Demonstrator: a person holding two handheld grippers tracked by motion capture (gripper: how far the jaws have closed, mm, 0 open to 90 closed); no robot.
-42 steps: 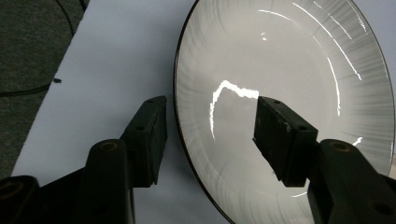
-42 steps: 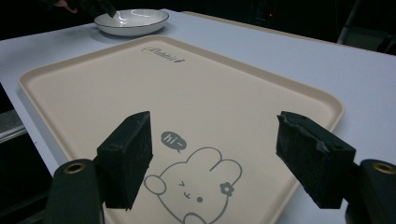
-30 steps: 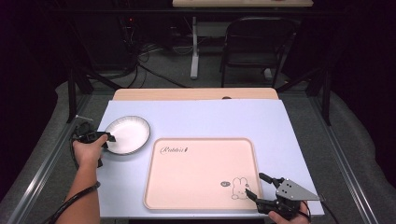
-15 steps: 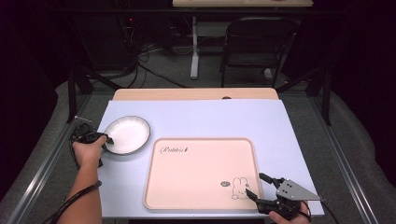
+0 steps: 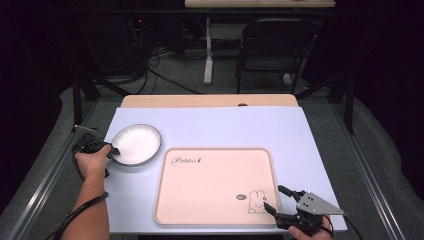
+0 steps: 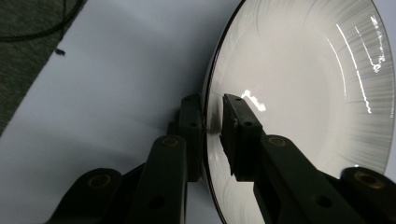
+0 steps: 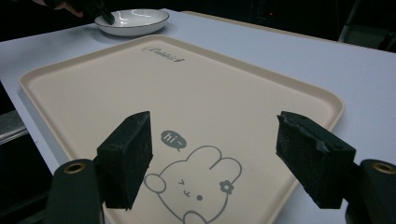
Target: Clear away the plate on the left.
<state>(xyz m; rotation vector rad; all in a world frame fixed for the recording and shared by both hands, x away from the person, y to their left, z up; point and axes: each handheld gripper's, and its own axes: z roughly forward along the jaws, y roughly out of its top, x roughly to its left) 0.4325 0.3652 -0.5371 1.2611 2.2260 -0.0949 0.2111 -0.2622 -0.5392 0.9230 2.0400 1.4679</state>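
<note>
Two grippers at work on a pale lavender table [image 5: 215, 127]. Left gripper [image 5: 114, 149] pinches the near-left rim of a plate [image 5: 136, 144]: round, shallow, glossy white w/ a thin dark edge and fine radial ridges catching glare in the left gripper view. There the black jaws stand nearly together, rim sandwiched between the pads [image 6: 236, 123]: one pad under/outside the plate, the other inside on the white surface. Plate bowl spreads away to the right of the fingers; bare matte table lies to their left. Left hand [image 5: 92, 161] wraps the gripper body.

Right gripper [image 5: 279, 201] is spread wide, holding nothing. Its blocky black foam-like pads [image 7: 127, 154] hang just above the near-right corner of a tray [image 5: 210, 200]: rectangular, rounded corners, raised lip, smooth matte cream plastic. A line-drawn bunny [image 7: 194, 184] w/ a "hi~" bubble sits between the two fingers, script logo [image 7: 163, 53] far beyond them. Plate is well apart from these fingers, past the tray's far-left corner, off the tray, resting on the table.
</note>
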